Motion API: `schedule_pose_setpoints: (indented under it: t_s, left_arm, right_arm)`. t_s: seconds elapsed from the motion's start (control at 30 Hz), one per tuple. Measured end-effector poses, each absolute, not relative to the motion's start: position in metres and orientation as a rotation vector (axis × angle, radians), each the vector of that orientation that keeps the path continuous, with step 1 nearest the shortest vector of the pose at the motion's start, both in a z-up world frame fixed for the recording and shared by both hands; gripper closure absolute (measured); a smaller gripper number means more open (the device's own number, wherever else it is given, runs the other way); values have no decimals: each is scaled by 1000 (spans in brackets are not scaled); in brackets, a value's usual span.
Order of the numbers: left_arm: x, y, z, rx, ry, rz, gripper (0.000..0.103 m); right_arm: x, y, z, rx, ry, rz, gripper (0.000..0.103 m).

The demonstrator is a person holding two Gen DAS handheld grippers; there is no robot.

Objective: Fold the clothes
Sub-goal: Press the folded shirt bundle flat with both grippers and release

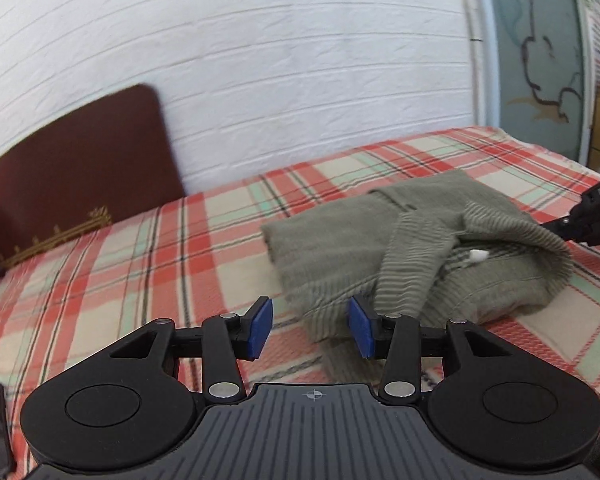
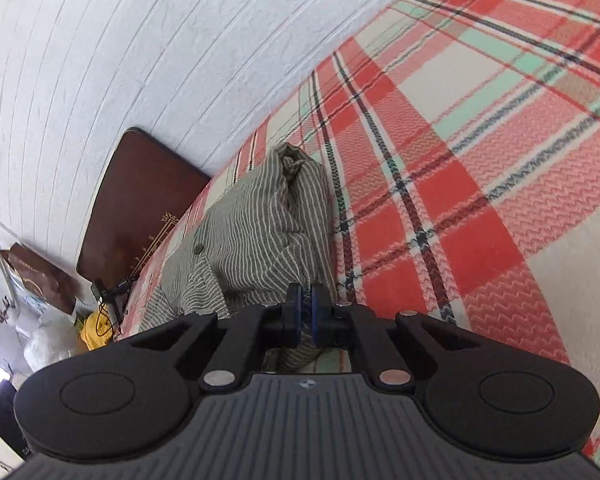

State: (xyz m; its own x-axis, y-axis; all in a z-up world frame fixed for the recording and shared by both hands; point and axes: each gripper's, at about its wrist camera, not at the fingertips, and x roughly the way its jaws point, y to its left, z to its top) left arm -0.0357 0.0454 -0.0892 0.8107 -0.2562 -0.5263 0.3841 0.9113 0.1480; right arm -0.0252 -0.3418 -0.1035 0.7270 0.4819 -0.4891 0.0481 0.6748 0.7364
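An olive-green knitted sweater (image 1: 400,248) lies bunched on the plaid bedsheet (image 1: 140,264), with a ribbed cuff or hem folded over its near side. My left gripper (image 1: 310,330) hovers open just in front of the sweater's near edge, nothing between its blue pads (image 1: 260,328). In the left wrist view the right gripper (image 1: 556,229) enters from the right edge and pinches the ribbed edge of the sweater. In the right wrist view my right gripper (image 2: 307,314) is shut on the striped grey-green fabric (image 2: 252,236), which stretches away from the pads.
A dark brown headboard (image 1: 72,168) stands at the left end of the bed against a white brick-pattern wall (image 1: 260,80). A glass door (image 1: 540,60) is at the far right. Bags and a yellow item (image 2: 96,330) sit on the floor beyond the bed.
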Motion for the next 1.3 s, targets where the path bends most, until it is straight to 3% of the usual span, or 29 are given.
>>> schedule_pose_setpoints:
  t_s: [0.07, 0.3, 0.5, 0.53, 0.57, 0.6, 0.63, 0.73, 0.83, 0.9, 1.03, 1.07, 1.1, 1.23, 1.3]
  left_arm:
    - [-30, 58, -91, 170, 555, -353, 45]
    - [-1, 114, -100, -335, 634, -434, 45]
    - [18, 108, -114, -441, 663, -459, 46]
    - [20, 104, -119, -456, 679, -476, 48]
    - [22, 102, -124, -469, 694, -489, 70]
    - [23, 101, -130, -466, 709, -484, 85]
    - [23, 100, -136, -464, 725, -478, 86]
    - [20, 101, -149, -471, 741, -471, 86]
    - [15, 100, -150, -448, 736, -461, 84]
    - [13, 102, -148, -433, 738, -455, 74]
    - [8, 118, -140, -454, 729, -438, 67]
    - [7, 122, -135, -451, 717, -430, 54]
    - [8, 124, -127, -430, 692, -416, 54]
    - [30, 122, -101, -373, 635, -411, 44]
    - [49, 112, -97, -335, 632, -418, 42]
  right_arm:
    - [-22, -345, -103, 819, 742, 279, 93]
    - [-28, -357, -72, 780, 618, 296, 64]
    - [0, -341, -73, 742, 621, 303, 64]
    - [5, -337, -78, 746, 635, 305, 64]
    - [9, -335, -82, 762, 647, 312, 68]
    - [11, -334, -87, 783, 659, 317, 92]
    - [12, -335, -94, 820, 673, 315, 98]
    - [10, -339, -110, 861, 718, 288, 98]
    - [8, -341, -117, 876, 728, 291, 96]
    - [4, -345, -115, 889, 722, 283, 93]
    - [-6, -356, -110, 916, 705, 275, 90]
    - [-8, -359, -105, 912, 689, 276, 90]
    - [-8, -361, -99, 903, 671, 278, 90]
    - [10, -359, -76, 829, 611, 302, 71]
    - [26, -355, -74, 821, 616, 314, 70]
